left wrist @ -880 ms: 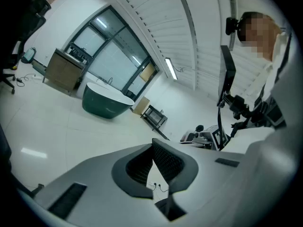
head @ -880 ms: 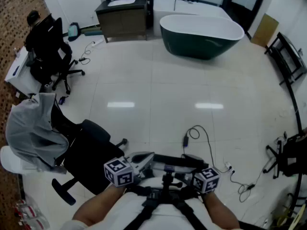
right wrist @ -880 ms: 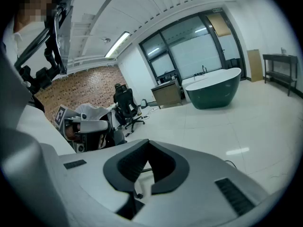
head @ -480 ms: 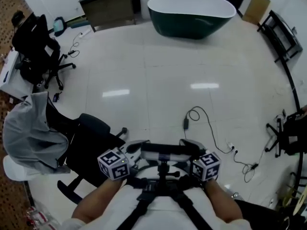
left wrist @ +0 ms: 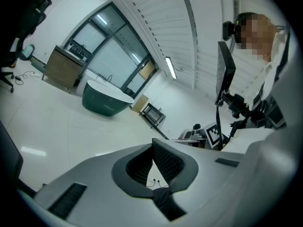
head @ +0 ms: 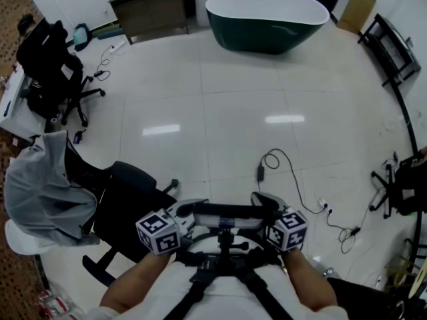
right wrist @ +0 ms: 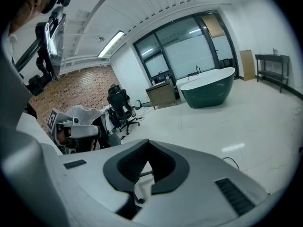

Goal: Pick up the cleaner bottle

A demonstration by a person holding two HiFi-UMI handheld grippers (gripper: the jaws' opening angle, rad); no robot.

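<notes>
Showroom-type space: glossy white tile floor (head: 220,112), dark green bathtub (head: 267,15) at the far end, wood vanity (head: 150,9) just left of it. Black office chair (head: 130,209) sits near my left forearm (head: 133,289), with a grey-draped chair (head: 40,192) just past it. Loose cable (head: 280,172) lies on the tiles ahead of my right side.

Pose: both hands are tucked in low and close to my torso. The forearms come up from the bottom edge, one on each side of the black chest harness (head: 223,272).

Left claw (head: 200,205) has its marker cube (head: 159,231) out on the left and its nose angled inward, toward the right claw (head: 259,197). That one mirrors it, with its marker cube (head: 288,229) on the right. The two tips are near each other but apart.

Left claw (left wrist: 152,144): jaws closed tip to tip, nothing between the pads, only floor showing through the gap behind them. Right claw (right wrist: 148,143): same, pinched together and empty.

Cleaner bottle: can't pick it out in any view, so neither claw is on it.
</notes>
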